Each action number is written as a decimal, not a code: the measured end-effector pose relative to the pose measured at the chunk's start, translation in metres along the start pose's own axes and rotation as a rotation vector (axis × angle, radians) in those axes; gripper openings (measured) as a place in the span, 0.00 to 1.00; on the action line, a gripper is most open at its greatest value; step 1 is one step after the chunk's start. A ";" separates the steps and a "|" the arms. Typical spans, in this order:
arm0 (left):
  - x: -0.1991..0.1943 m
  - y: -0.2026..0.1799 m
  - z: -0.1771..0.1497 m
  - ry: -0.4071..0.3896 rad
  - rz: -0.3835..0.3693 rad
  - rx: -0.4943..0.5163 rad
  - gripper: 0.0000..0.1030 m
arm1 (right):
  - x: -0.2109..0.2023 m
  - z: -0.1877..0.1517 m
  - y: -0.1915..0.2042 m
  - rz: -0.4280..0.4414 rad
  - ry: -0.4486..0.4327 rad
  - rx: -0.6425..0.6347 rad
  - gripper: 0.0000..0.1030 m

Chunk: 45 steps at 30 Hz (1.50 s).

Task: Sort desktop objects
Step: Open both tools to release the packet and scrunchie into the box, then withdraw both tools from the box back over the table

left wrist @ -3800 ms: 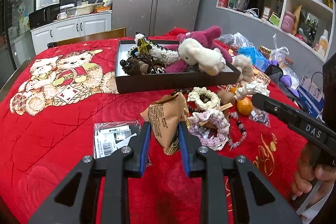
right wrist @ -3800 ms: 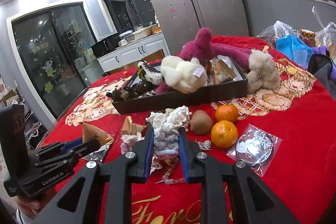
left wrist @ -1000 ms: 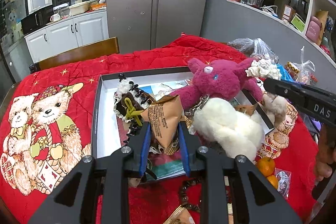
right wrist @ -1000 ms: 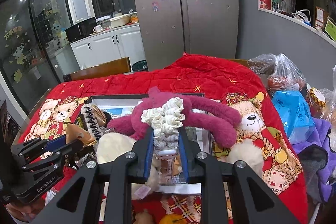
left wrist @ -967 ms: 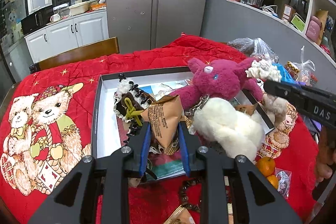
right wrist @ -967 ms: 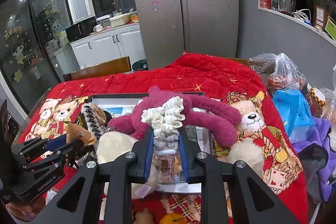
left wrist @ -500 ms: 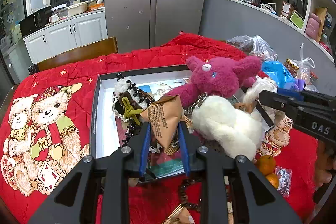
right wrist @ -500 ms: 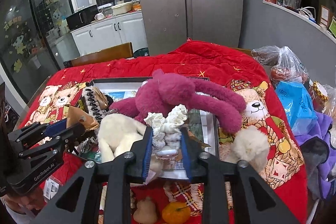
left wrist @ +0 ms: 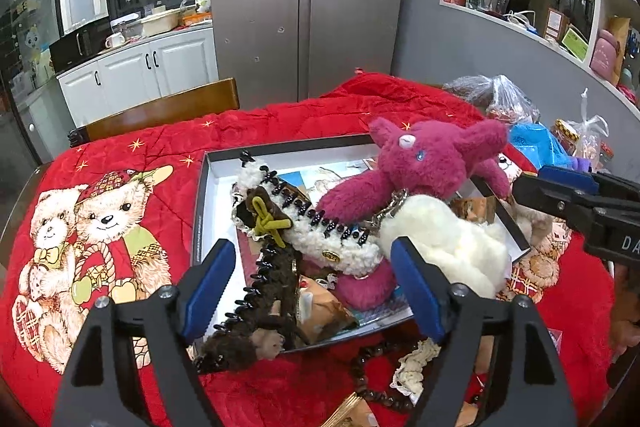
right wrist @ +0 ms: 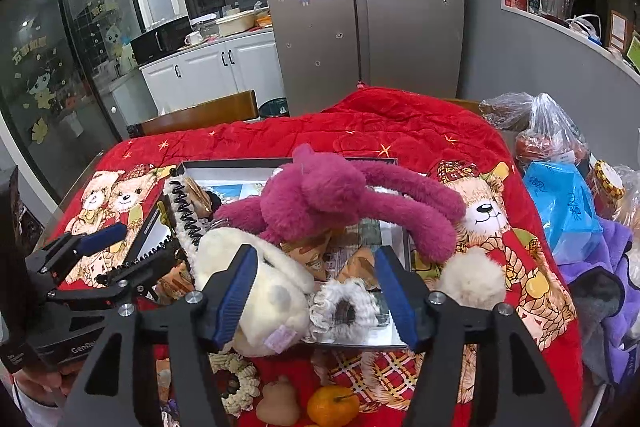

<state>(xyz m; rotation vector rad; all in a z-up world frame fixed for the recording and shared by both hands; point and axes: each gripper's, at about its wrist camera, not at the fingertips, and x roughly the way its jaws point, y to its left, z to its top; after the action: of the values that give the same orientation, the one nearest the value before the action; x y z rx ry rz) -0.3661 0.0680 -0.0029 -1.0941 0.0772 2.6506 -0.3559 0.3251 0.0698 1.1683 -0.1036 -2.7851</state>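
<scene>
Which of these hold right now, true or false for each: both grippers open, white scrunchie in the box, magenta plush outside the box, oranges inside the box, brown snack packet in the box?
1. Both the left gripper and the right gripper are open. True.
2. The white scrunchie lies in the box. True.
3. The magenta plush lies outside the box. False: it rests in the box, atop the other items.
4. The orange is inside the box. False: it sits on the red cloth in front of it.
5. The brown snack packet lies in the box. True.
</scene>
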 end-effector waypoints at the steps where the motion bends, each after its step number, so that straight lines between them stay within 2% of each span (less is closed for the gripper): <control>1: 0.000 0.001 0.001 0.001 0.001 -0.002 0.79 | 0.000 0.000 0.000 0.000 0.000 0.002 0.61; 8: -0.002 0.002 0.001 -0.008 -0.010 -0.008 0.79 | -0.002 -0.001 0.002 0.010 -0.005 -0.005 0.61; 13: -0.010 0.001 0.003 -0.031 -0.011 0.005 0.79 | -0.013 0.000 0.006 0.062 -0.024 -0.001 0.61; 16: -0.021 0.000 0.007 -0.062 0.002 0.013 0.79 | -0.027 0.001 0.012 0.097 -0.076 -0.030 0.61; 18: -0.033 -0.001 0.011 -0.095 -0.006 0.015 0.79 | -0.042 0.002 0.017 0.123 -0.148 -0.041 0.62; 22: -0.058 -0.002 0.018 -0.144 -0.015 0.017 0.79 | -0.070 0.002 0.031 0.158 -0.250 -0.100 0.72; 29: -0.108 -0.007 0.026 -0.198 0.010 0.054 0.82 | -0.116 -0.002 0.064 0.155 -0.307 -0.168 0.73; 31: -0.125 -0.006 0.027 -0.198 0.019 0.040 0.86 | -0.130 -0.005 0.070 0.152 -0.329 -0.182 0.74; 33: -0.142 -0.003 0.026 -0.195 0.004 0.016 0.87 | -0.150 -0.011 0.080 0.138 -0.357 -0.194 0.78; 36: -0.174 0.001 0.019 -0.228 -0.031 0.015 0.91 | -0.173 -0.020 0.084 0.116 -0.406 -0.196 0.78; 39: -0.203 0.002 0.006 -0.283 0.014 0.042 0.99 | -0.195 -0.033 0.080 0.068 -0.470 -0.164 0.79; 45: -0.232 0.004 -0.024 -0.303 0.093 0.072 0.99 | -0.209 -0.057 0.058 0.043 -0.498 -0.090 0.81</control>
<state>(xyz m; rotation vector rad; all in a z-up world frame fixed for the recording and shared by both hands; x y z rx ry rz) -0.1938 0.0074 0.1416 -0.6729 0.1646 2.8393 -0.1654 0.2948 0.1839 0.4276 -0.0444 -2.9378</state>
